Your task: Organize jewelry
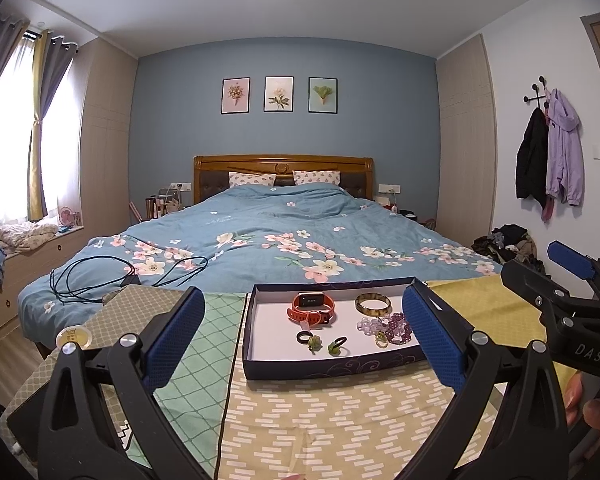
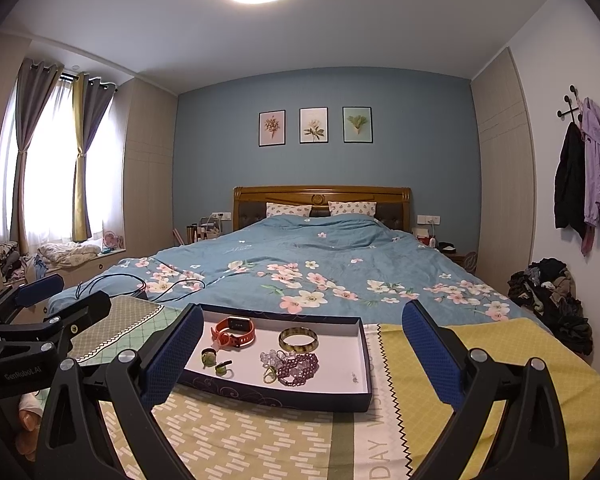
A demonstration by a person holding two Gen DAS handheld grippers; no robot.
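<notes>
Lying in one shallow navy box (image 1: 332,366) with a white floor, at the foot of the bed, is all the jewelry: one orange smartwatch (image 1: 311,307) at the back left, one amber bangle (image 1: 373,304) to its right, two small green-stoned rings (image 1: 313,343) in front, one gold ring (image 1: 381,340), and a heap of purple and clear beaded bracelets (image 1: 392,326) whose number cannot be told. The box rests on a patterned cloth (image 1: 332,420) of green, cream and yellow panels. Both tongs are spread wide and hold nothing: the left gripper (image 1: 300,336) frames the box from in front, the right gripper (image 2: 300,344) does likewise beside it. Behind lies one bed with a blue floral quilt (image 1: 284,224), two pillows (image 1: 252,179), and one coiled cable (image 1: 100,280). Three framed flower prints (image 1: 279,94) hang on the blue wall; two jackets (image 1: 550,152) hang at right.
</notes>
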